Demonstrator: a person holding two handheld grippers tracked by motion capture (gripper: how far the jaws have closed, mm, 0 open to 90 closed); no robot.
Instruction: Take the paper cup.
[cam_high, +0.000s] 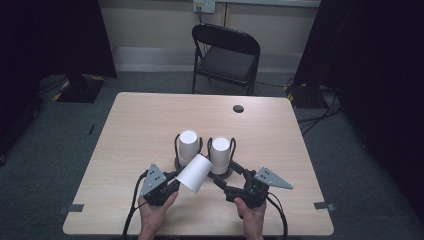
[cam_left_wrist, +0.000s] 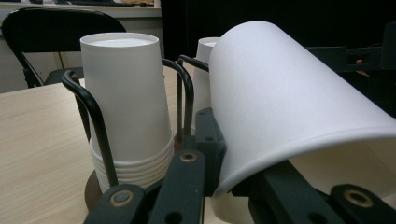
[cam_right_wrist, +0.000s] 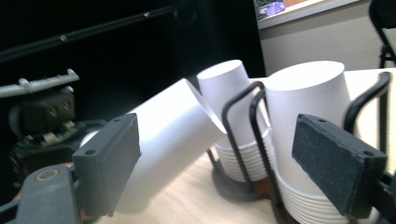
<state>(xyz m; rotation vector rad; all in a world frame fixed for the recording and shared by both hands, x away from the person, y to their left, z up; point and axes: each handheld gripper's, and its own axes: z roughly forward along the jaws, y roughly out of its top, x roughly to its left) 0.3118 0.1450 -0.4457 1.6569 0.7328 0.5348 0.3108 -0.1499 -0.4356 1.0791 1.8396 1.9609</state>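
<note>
Left gripper (cam_high: 172, 186) jaws clamp a tilted paper cup (cam_high: 195, 172); right gripper (cam_high: 226, 186) gapes empty.

Left hand-held gripper (cam_high: 176, 180) clamping tilted paper cup (cam_high: 195, 173), two cup stacks (cam_high: 188, 146) in holders, table (cam_high: 140, 125)

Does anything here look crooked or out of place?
One paper cup is tipped on its side, clamped at the rim by the left gripper, while the two cup stacks stand upright in their wire holders. The right gripper is open beside them. Nothing looks spilled or damaged.
</note>
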